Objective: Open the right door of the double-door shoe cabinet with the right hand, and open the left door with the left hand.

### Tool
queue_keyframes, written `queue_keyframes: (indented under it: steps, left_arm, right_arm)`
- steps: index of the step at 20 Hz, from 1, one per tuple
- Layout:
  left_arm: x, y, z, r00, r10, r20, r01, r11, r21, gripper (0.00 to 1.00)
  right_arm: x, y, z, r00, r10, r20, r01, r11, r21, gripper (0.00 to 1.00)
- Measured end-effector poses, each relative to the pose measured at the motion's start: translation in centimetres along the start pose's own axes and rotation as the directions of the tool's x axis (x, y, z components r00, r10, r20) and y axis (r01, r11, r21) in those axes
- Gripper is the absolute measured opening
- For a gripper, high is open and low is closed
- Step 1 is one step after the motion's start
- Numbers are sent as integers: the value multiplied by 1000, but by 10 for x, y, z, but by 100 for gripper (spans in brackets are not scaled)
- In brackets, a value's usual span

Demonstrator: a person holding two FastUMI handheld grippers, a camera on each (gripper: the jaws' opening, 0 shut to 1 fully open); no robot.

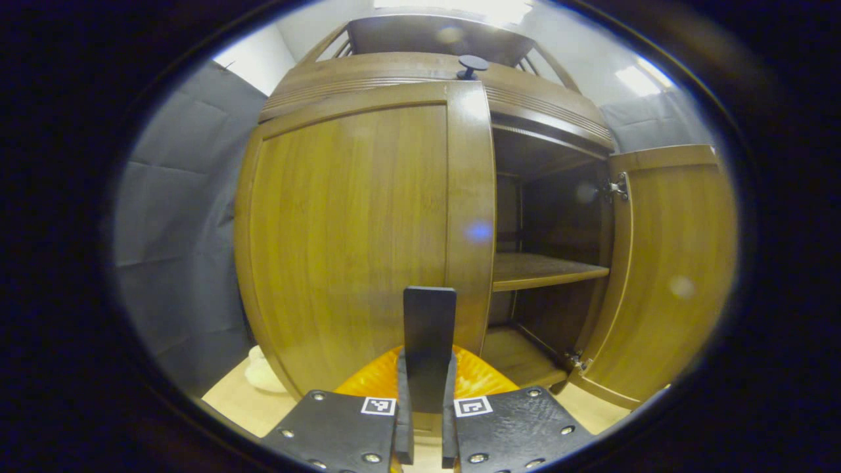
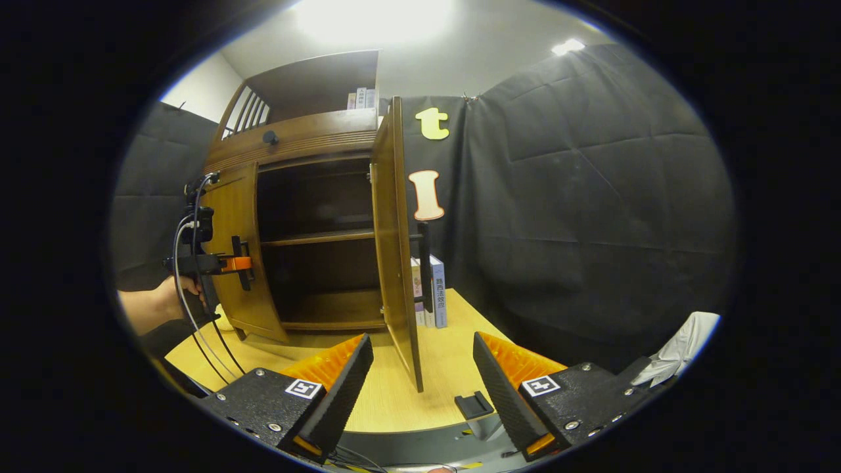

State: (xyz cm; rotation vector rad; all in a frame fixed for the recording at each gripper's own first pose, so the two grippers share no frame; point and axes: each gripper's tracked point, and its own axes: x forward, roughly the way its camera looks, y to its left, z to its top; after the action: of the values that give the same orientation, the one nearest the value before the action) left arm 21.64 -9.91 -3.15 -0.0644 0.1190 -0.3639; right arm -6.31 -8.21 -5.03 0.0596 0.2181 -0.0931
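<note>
1. The shoe cabinet stands on a pale wooden counter against the booth's dark cloth wall; it is brown wood with a ridged top band and an open hutch above.
2. In the right gripper view the right door is swung wide, edge-on to the camera, with its dark handle on the outer face.
3. In that view the left door lies flat against the cabinet front, apparently closed.
4. The cabinet's right half is open: a shelf crosses the middle, a floor board lies below, and no shoes or other contents are visible on either in the dim interior.
5. The hutch on top holds a few upright books, and a small dark knob sits on the top band.
6. More books stand on the counter behind the open right door.
7. The left gripper sits at the left door's inner edge; its jaws are clenched on the door's dark upright handle, pads pressing both sides.
8. In the right gripper view, that gripper appears far left, held by a hand with cables trailing down.
9. The right gripper hangs in front of the open right door, its jaws released and spread wide, grasping nothing.
10. A crumpled white cloth lies at the far right.
</note>
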Motion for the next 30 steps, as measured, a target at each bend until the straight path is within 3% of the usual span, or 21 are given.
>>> queue_keyframes:
  steps: [1, 3, 5, 7, 8, 9, 13, 15, 16, 17, 18, 23, 24, 29, 30]
  left_arm:
    - [-6, 2, 0, 1000, 1, 0, -1, 1000, -4, 17]
    - [-17, 5, -1, 1000, 4, 1, -4, 1000, -10, 22]
    - [-30, 10, -2, 1000, 11, 1, -11, 1000, -17, 17]
    - [-42, 16, -2, 1000, 18, 4, -17, 1000, -24, 22]
    - [-46, 18, -2, 1000, 21, 5, -20, 999, -30, 17]
    - [-54, 22, -2, 1000, 25, 4, -25, 999, -35, 22]
    - [-74, 34, -4, 999, 43, 4, -43, 998, -41, 12]
    - [-85, 42, -4, 999, 53, 9, -53, 998, -40, 22]
    - [-91, 45, -5, 998, 55, 7, -55, 998, -41, 12]
    - [-96, 49, -5, 998, 58, 6, -57, 997, -43, 12]
    - [-100, 53, -6, 998, 59, 3, -59, 997, -48, 22]
    - [-121, 74, -9, 997, 72, 1, -72, 996, -47, 21]
    - [-124, 79, -8, 997, 77, 2, -77, 996, -44, 12]
    - [-142, 102, -9, 996, 93, 7, -92, 994, -56, 21]
    - [-144, 106, -9, 996, 94, 7, -94, 994, -55, 16]
  right_arm:
    - [2, 2, 1, 1000, 6, 2, -6, 1000, -1, 94]
    - [4, 8, 1, 1000, 21, 3, -21, 1000, 1, 95]
    - [7, 11, 0, 999, 33, 1, -33, 999, 0, 95]
    - [11, 15, 0, 999, 46, -2, -46, 999, 0, 95]
    - [13, 17, 1, 999, 53, -2, -53, 999, -1, 95]
    - [15, 19, 2, 998, 58, 0, -58, 998, -2, 95]
    - [18, 33, 4, 996, 91, 6, -91, 996, -6, 95]
    - [21, 41, 4, 994, 110, 4, -110, 994, -13, 94]
    - [23, 45, 4, 993, 120, 4, -120, 993, -15, 94]
    - [24, 50, 5, 992, 130, 4, -130, 991, -14, 94]
    - [24, 54, 4, 990, 138, 4, -138, 990, -14, 95]
    - [25, 73, 4, 984, 176, 5, -176, 984, -8, 94]
    - [25, 78, 3, 983, 184, 3, -184, 983, -10, 95]
    - [27, 104, 6, 973, 232, 7, -232, 973, -17, 94]
    - [27, 110, 4, 970, 241, 6, -241, 970, -18, 94]
